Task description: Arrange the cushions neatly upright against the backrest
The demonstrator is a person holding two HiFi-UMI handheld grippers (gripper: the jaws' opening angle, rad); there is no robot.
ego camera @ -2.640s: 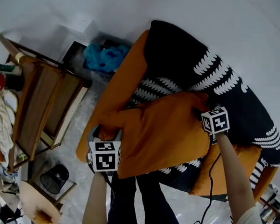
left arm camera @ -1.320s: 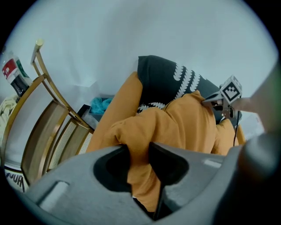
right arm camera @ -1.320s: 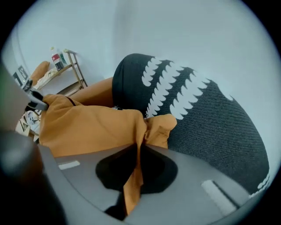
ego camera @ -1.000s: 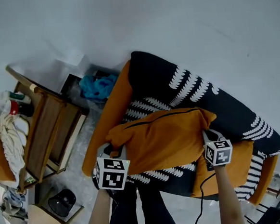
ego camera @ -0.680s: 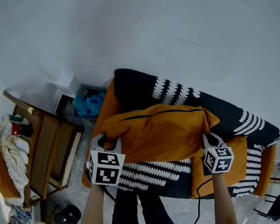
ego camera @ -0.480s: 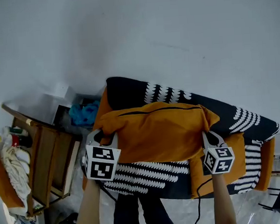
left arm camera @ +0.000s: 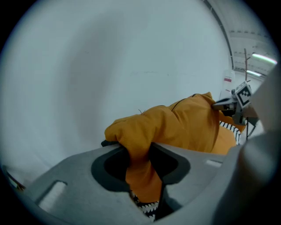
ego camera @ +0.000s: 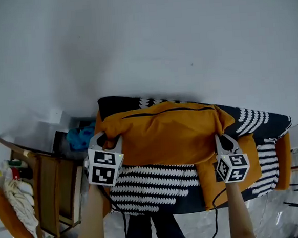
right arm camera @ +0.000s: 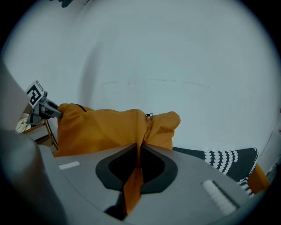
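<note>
The left gripper [ego camera: 105,140], its jaws just opening slightly, pinches the cushion's [ego camera: 165,135] left corner. The right gripper [ego camera: 222,140] is clamped tight on its right corner. The cushion spans between them over the sofa [ego camera: 154,185].

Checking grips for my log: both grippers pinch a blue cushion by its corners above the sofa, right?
Not blue: the head view shows an orange cushion. The left gripper, jaws just easing open, and the right gripper both pinch its corners above the sofa.

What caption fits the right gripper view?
Right gripper pinching the orange cushion by its corner, white wall behind.
</note>
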